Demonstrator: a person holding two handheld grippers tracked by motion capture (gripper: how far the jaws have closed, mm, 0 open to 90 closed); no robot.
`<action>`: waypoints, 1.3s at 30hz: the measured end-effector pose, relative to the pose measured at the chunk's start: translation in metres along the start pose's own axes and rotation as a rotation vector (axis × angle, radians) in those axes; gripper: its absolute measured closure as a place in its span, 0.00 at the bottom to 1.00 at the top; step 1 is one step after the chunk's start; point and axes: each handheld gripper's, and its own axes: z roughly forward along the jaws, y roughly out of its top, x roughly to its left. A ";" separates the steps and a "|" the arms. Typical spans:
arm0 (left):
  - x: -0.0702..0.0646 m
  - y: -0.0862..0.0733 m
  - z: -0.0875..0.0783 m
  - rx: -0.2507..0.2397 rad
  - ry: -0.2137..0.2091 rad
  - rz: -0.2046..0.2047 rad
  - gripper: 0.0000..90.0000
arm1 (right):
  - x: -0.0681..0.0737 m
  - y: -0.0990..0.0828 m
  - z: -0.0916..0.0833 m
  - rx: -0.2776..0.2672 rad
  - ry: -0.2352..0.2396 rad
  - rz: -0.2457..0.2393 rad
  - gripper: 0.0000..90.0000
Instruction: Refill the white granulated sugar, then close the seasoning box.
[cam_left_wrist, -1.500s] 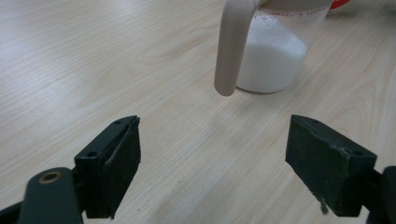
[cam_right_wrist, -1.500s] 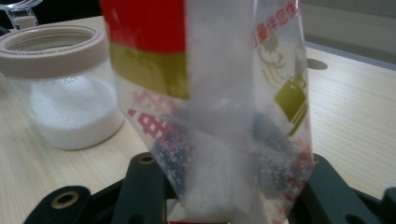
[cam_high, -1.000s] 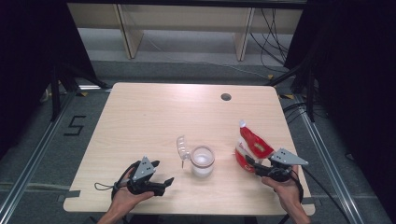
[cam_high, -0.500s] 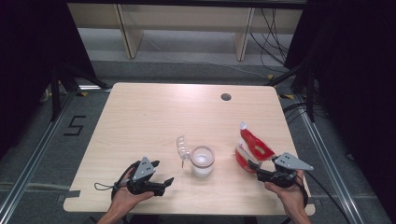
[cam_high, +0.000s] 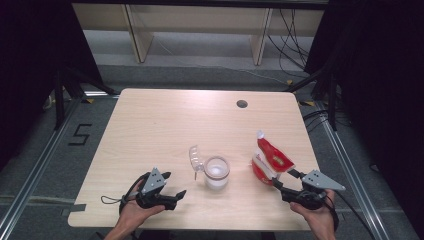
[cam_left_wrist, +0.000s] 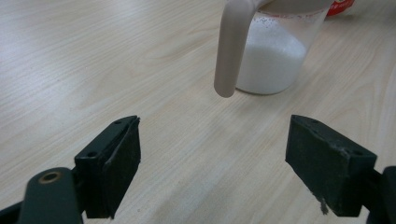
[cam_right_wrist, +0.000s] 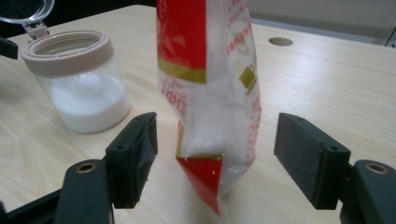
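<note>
near the table's front edge, left gripper (cam_high: 175, 188) jaws wide apart, empty, aimed at a clear jar (cam_left_wrist: 275, 56) of white powder mid-table, lid flipped back. right gripper (cam_right_wrist: 215, 156) jaws just opened, pads clear of the red-and-white pouch (cam_right_wrist: 210, 93) standing between them, beside the jar.

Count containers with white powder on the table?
2. A clear jar, lid flipped open, near the table's front middle. A red-and-white bag stands to its right, between the open jaws of the right tool. Nothing seems hidden.
</note>
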 end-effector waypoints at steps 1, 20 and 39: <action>0.001 0.000 0.000 -0.009 -0.008 0.002 0.20 | 0.000 0.000 -0.001 -0.004 0.003 -0.001 0.33; -0.004 0.015 -0.005 -0.034 -0.044 -0.030 0.19 | 0.014 -0.011 -0.013 0.071 0.028 0.012 0.27; -0.005 0.038 -0.012 -0.048 -0.054 -0.058 0.19 | 0.017 -0.017 -0.013 0.103 0.022 -0.014 0.24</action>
